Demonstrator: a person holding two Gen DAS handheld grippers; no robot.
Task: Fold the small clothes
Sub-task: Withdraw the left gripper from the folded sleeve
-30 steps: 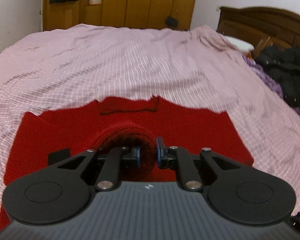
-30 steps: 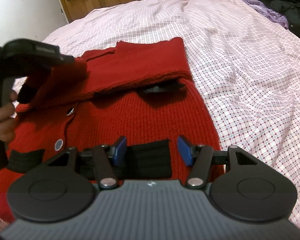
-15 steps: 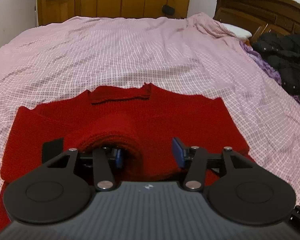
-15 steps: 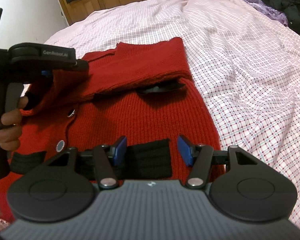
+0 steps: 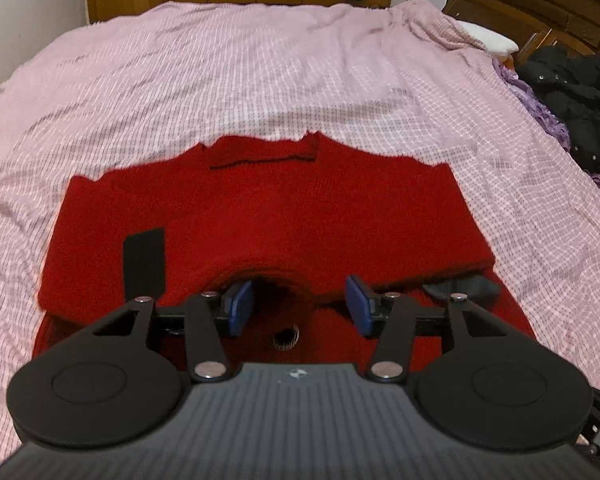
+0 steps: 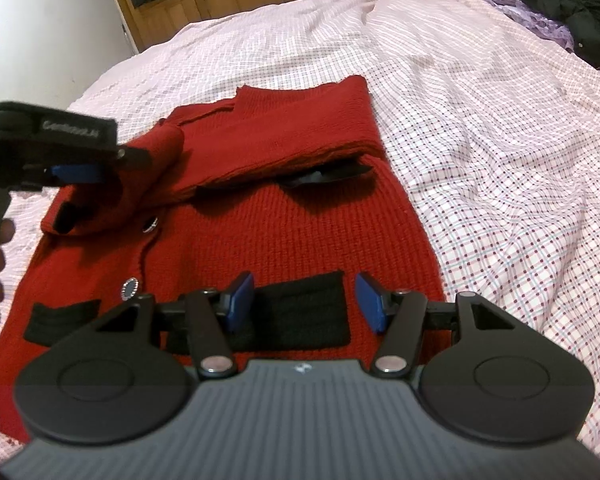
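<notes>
Red knit cardigan (image 6: 284, 232) lies on the pink checked bedspread (image 6: 500, 152), its upper part folded down over the body. Left gripper (image 5: 298, 306) is released, blue pads (image 5: 240, 306) spread wide with nothing between them; a rolled red cuff (image 5: 268, 280) sits just ahead of the gap, and a round button (image 5: 285, 336) lies below it. A black sleeve band (image 5: 145, 262) lies ahead and to the left of this tool. Right gripper (image 6: 304, 302) is likewise spread and empty, hovering over a black pocket band (image 6: 300, 312) on the lower front. From the right tool, the left gripper appears far left, beside the sleeve. Dark clothing (image 5: 576, 104) is heaped far right.
</notes>
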